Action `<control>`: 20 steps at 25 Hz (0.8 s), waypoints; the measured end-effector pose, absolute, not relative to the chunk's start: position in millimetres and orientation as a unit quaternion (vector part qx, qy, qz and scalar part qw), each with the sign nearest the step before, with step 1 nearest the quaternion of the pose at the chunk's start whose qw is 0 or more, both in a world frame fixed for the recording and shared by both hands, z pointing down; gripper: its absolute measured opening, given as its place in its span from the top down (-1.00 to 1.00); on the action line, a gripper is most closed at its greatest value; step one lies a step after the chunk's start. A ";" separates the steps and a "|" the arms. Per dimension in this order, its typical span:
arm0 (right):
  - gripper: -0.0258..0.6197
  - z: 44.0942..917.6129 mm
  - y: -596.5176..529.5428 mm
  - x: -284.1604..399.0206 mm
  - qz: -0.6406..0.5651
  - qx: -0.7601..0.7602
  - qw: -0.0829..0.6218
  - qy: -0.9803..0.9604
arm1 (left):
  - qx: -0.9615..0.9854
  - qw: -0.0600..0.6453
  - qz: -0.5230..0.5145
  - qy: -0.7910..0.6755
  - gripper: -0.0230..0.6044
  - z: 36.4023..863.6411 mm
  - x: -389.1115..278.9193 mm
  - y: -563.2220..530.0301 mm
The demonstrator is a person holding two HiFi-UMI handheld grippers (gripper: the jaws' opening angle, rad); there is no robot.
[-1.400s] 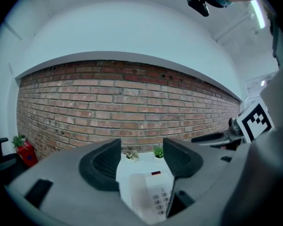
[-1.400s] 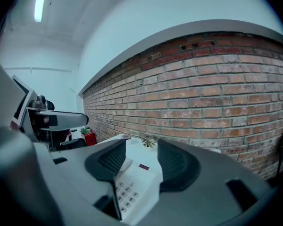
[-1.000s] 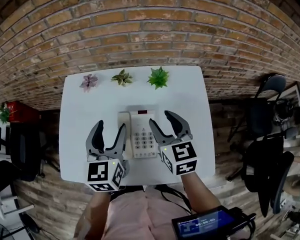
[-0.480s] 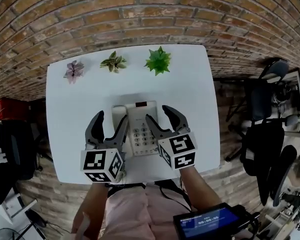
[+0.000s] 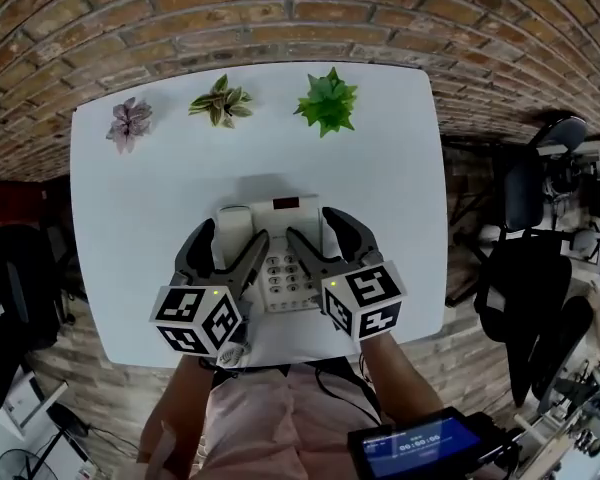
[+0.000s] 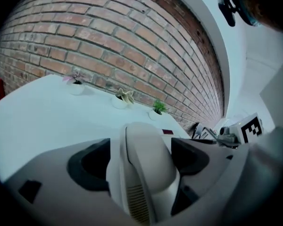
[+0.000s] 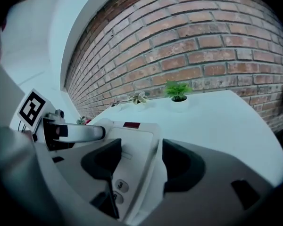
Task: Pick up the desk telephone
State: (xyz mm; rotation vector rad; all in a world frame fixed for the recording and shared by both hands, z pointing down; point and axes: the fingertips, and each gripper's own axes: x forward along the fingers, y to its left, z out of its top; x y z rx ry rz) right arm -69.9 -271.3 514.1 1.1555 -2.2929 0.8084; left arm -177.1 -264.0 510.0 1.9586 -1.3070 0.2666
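1. A white tabletop stands against a brick wall.
2. Three small potted plants stand in a row along the tabletop's far edge, well apart from each other: a purplish plant at the left, a pale striped plant in the middle and a bright green plant at the right.
3. Black office chairs stand on the wood plank floor to the right.
4. A red box sits at the left edge.
5. A small lit screen shows at the bottom; its text is too small to read.

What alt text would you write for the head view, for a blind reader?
Two hand-held grippers straddle a white desk telephone on a white table, jaws opening: the left gripper around its handset, the right gripper around its right edge. Three small potted plants line the far edge by a brick wall.
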 end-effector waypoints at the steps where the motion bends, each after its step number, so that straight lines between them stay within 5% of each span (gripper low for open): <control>1: 0.05 514.9 -271.3 -69.8 0.299 0.415 0.220 -0.830 | 0.766 0.387 0.101 -0.504 -0.34 512.0 -175.3 -264.2; 20: 0.04 527.5 -277.8 -77.8 0.385 0.327 0.189 -0.842 | 0.756 0.480 0.087 -0.438 -0.32 529.5 -162.6 -267.2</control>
